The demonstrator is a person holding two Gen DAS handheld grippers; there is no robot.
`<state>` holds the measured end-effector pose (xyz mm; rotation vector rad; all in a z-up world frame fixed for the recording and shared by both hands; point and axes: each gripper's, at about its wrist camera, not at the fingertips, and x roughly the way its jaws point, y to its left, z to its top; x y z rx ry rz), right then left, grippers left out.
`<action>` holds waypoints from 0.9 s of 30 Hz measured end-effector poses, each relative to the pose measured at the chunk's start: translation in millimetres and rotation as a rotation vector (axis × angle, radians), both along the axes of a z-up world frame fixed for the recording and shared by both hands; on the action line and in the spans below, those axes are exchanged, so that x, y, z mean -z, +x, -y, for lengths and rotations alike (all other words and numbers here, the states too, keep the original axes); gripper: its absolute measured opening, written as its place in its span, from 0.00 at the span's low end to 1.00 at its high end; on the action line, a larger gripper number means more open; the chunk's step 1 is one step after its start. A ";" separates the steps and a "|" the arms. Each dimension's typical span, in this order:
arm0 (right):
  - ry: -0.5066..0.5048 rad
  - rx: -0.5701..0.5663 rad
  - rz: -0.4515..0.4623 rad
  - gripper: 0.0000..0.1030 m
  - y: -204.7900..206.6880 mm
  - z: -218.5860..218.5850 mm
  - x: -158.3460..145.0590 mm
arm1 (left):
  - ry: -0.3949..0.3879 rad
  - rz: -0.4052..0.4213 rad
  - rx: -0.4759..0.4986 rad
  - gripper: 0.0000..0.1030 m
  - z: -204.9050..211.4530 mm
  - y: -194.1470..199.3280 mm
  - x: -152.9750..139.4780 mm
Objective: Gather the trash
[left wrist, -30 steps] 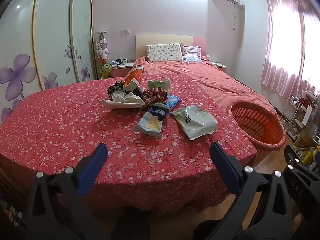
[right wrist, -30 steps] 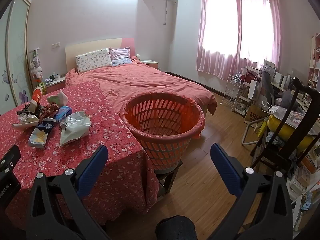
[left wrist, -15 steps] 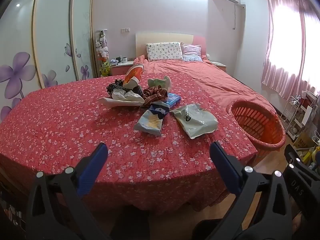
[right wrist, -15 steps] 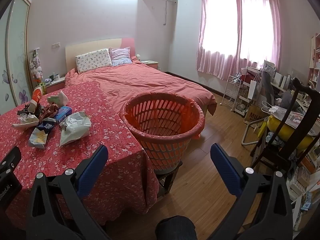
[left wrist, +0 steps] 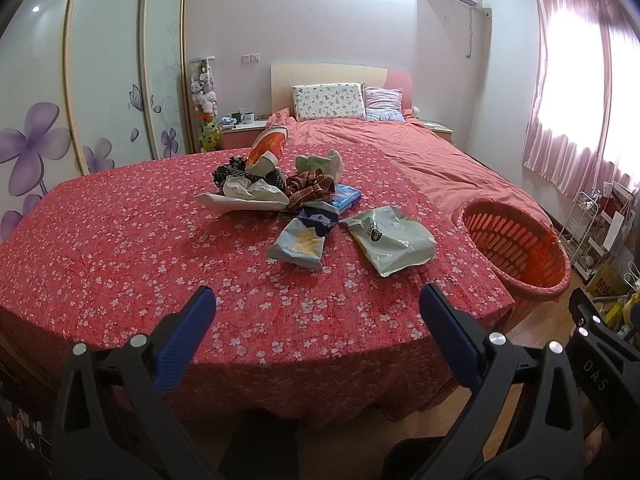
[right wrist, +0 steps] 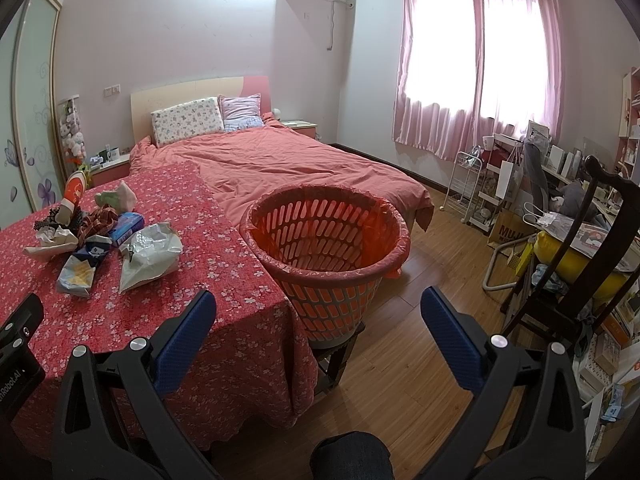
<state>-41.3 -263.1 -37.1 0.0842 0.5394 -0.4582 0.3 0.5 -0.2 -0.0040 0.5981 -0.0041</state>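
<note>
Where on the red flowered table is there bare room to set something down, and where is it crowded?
Bare cloth: the near strip of the table before the left gripper, and the stretch toward the wardrobe. Crowded: the trash pile at the centre, with the snack bag and grey bag in front. The basket borders the right edge.

Trash pile: on my table, ahead.
Basket: just right of the table.
Bed: behind both.
</note>
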 end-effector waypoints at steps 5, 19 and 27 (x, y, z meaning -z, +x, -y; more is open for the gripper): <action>0.000 0.000 0.000 0.98 0.1 -0.2 -0.5 | 0.001 0.000 0.001 0.96 1.2 -3.2 1.7; -0.001 -0.001 0.000 0.98 0.8 -0.8 -0.7 | 0.000 -0.002 0.000 0.96 4.4 -2.1 3.4; -0.002 -0.001 0.000 0.98 0.9 -1.3 -0.8 | -0.001 -0.005 0.000 0.96 3.6 -1.2 3.0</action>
